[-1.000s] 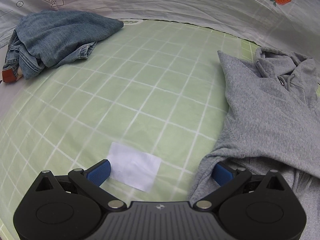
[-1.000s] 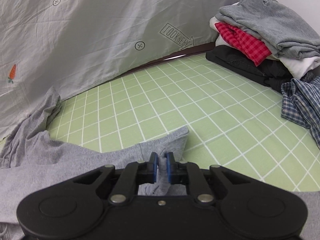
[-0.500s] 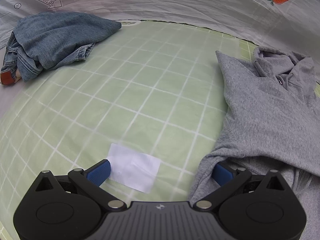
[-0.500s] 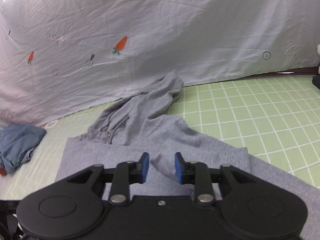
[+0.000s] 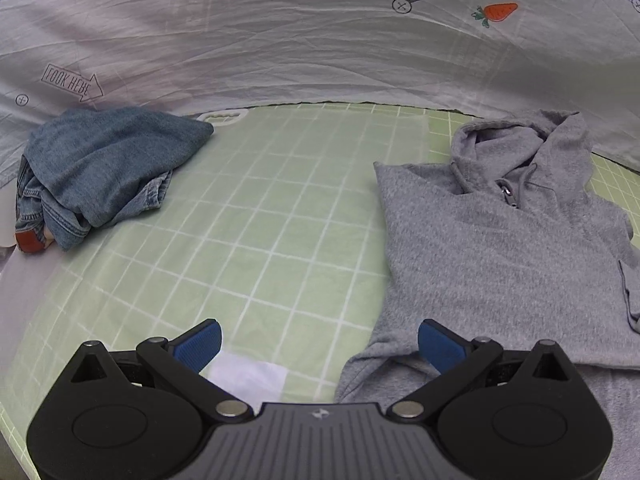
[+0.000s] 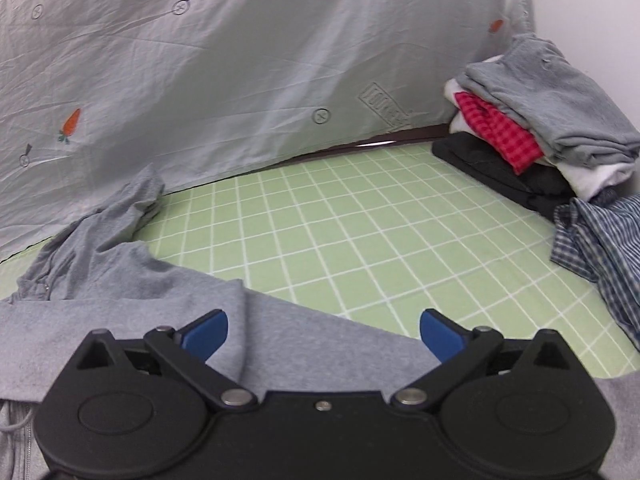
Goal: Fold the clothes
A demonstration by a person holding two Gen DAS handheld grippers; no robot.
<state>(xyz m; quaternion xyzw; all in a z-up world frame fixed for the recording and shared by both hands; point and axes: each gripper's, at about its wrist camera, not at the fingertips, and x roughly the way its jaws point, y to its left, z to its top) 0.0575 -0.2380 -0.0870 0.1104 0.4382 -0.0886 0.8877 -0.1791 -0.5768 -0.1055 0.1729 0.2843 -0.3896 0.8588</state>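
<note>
A pale green sheet (image 6: 360,232) with a white grid covers the tabletop. Behind it hangs a wrinkled grey cloth backdrop (image 5: 280,48), printed with orange carrots (image 5: 498,12), crossed circles and a "LOOK HERE" arrow (image 5: 72,82). At far right, a plain white wall (image 6: 580,12). Light is soft and even.

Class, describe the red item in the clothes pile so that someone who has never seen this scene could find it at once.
Start at the green mat with white grid lines and follow it to its far right corner, where a stack of folded clothes sits against the pale printed sheet. The red-and-pink checked cloth lies under a grey garment and over black ones. It is the only bright red piece there.
</note>
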